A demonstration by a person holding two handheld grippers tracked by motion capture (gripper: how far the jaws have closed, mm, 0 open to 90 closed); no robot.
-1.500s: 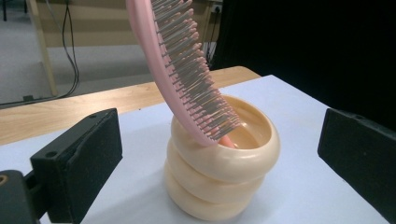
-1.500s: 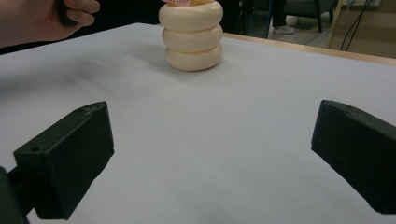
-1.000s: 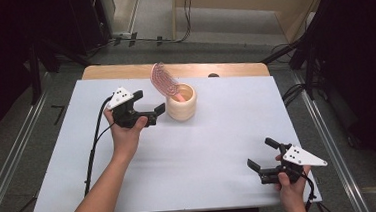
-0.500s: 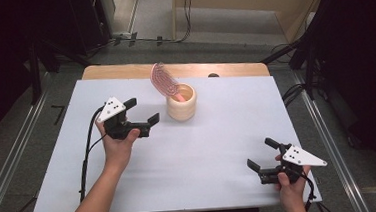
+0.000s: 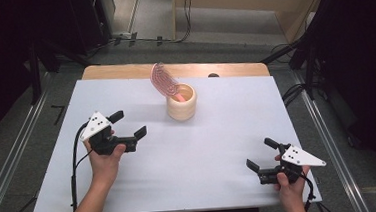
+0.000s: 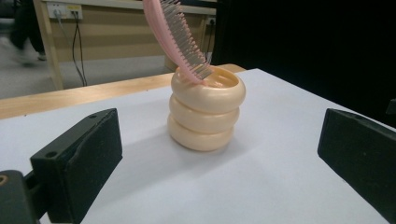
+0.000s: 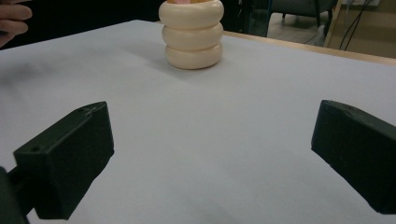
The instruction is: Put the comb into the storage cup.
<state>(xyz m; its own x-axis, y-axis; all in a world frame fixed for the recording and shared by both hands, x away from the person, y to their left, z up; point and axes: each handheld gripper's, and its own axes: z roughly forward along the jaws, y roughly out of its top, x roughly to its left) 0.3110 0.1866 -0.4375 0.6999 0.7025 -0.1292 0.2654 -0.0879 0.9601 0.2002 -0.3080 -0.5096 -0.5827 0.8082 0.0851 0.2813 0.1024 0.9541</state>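
A cream ribbed cup stands upright at the back middle of the white table. A pink comb leans out of the cup toward the back left, its teeth end up. My left gripper is open and holds nothing; it hovers left of the cup, well apart from it. My right gripper is open with nothing between its jaws, low over the front right corner.
A wooden strip runs along the table's far edge. Metal rails and cables flank the table on the floor. A hand appears at the left edge of the right gripper view.
My left gripper has drawn back from the cup, moving left and toward the person, still open. The right gripper has stayed put.
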